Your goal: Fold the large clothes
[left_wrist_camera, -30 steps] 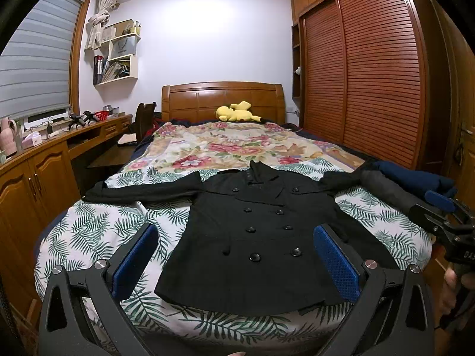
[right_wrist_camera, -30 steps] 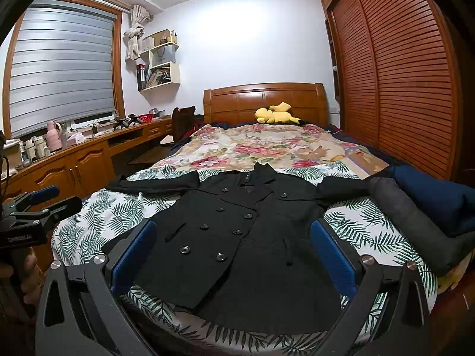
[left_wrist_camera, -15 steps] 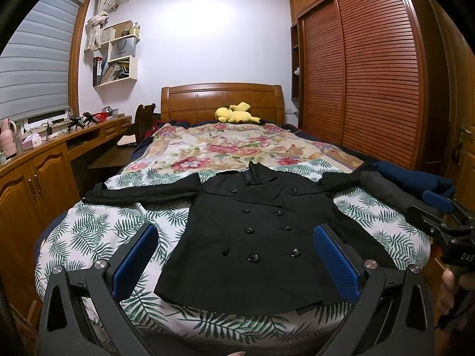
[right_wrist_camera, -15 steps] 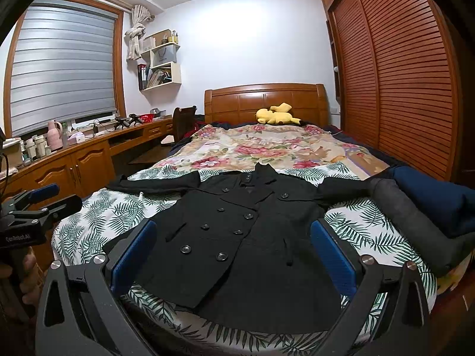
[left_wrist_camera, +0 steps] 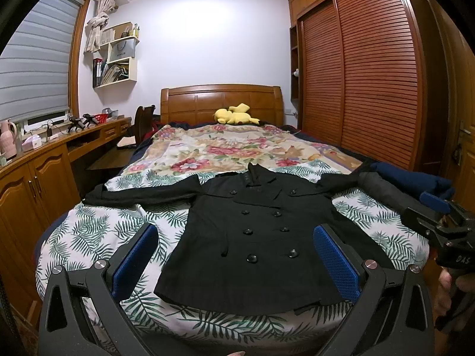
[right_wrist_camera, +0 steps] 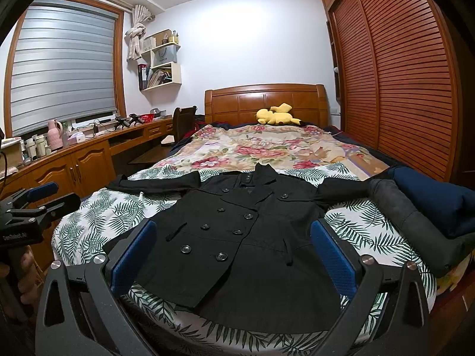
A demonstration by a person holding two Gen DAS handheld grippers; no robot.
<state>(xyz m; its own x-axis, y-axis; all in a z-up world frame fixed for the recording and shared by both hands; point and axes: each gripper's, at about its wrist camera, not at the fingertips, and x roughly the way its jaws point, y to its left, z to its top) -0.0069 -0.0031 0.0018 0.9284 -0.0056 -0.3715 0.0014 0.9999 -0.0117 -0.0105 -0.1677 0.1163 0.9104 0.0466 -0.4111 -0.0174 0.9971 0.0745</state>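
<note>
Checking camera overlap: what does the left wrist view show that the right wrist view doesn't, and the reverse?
Only the left wrist view: the right gripper at its right edge, and a door handle past the wardrobe.

Only the right wrist view: the left gripper at its left edge, the whole window blind, and small bottles on the counter beside the pink jug.

Both: the black coat spread flat on the bed, sleeves out, folded dark clothes on the bed's right side, the yellow plush, and each gripper's own blue fingers spread open, holding nothing.
</note>
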